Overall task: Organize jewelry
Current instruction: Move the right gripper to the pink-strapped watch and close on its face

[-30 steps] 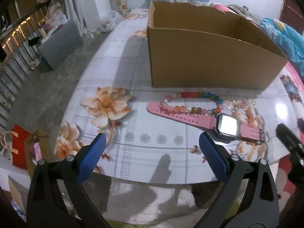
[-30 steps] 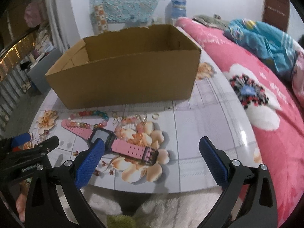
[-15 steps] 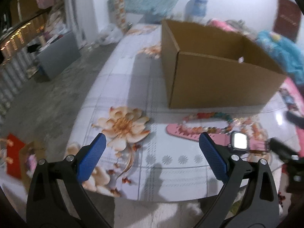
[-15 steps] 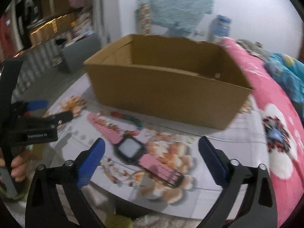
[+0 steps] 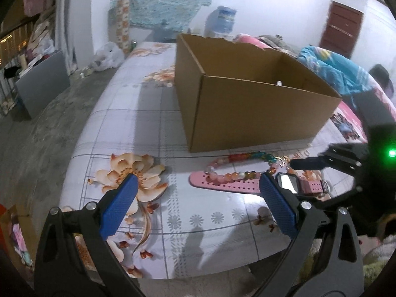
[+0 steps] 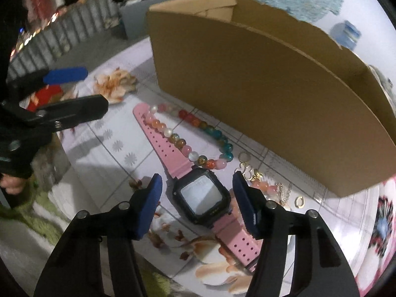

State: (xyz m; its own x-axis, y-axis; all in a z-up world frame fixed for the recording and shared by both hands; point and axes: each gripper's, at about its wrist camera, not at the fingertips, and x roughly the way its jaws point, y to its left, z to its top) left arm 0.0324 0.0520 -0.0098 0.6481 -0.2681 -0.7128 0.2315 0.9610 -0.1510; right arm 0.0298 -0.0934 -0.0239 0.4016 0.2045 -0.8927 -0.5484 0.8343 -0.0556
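On the far left, the left gripper (image 5: 195, 205) hangs over the near edge of the flowered table (image 5: 128, 113) with its jaws spread wide and nothing between them; it shows at the left of the right wrist view too (image 6: 81, 91). Right of it, near the table's front edge, lies the pink watch (image 6: 201, 196), flat and face up, its long holed strap running off to the upper left and the buckle end pointing toward the camera. A bead bracelet (image 6: 195, 133) is draped across the long strap, touching it, just in front of the open cardboard box (image 6: 259, 94). Further right, beside the watch, sit a few small gold rings and charms (image 6: 250, 170).

The right gripper (image 6: 198, 190) points steeply down with the watch's black case between its blue pads; the jaws are closing, but a gap shows on both sides, so nothing is held yet.

The watch is probably light, with a hard case and floppy rubbery straps that will dangle when lifted. The case sides look like the firmest hold. The bracelet may drag along, since its beads rest on the strap and would roll easily.
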